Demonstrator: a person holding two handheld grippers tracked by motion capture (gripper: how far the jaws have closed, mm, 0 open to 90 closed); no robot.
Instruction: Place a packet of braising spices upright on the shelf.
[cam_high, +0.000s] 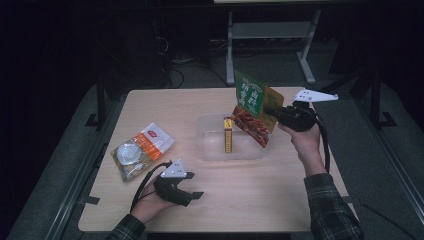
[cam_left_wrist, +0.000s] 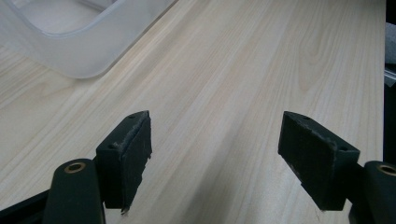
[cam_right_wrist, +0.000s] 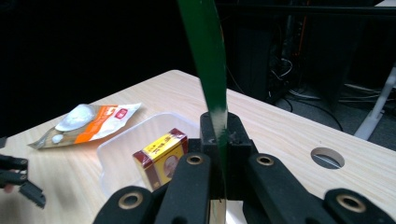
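Holding the green-and-red packet (cam_high: 253, 109) edge-on in my right gripper (cam_high: 274, 111), jaws pinched tight on it, up over the right rim of the clear tub (cam_high: 212, 150). In the right gripper view the packet (cam_right_wrist: 208, 60) rises as a thin green blade from between the jaws. Inside the tub stands a yellow-and-red box (cam_high: 228, 134), upright near the middle (free room on both sides of it). My left gripper (cam_high: 192, 195) rests low at the table's near edge, jaws spread, bare wood between the pads (cam_left_wrist: 135, 149). Open tabletop runs along the near side and to the right of the tub. An orange-and-white pouch (cam_high: 141, 150) lies flat to the left, well apart from the tub. Packet print too small to read; its lower end is cut off behind the jaws in the right gripper view. Light wood table (cam_high: 260, 195), round cable hole (cam_right_wrist: 327, 157). Room dark, desk legs and cables behind.
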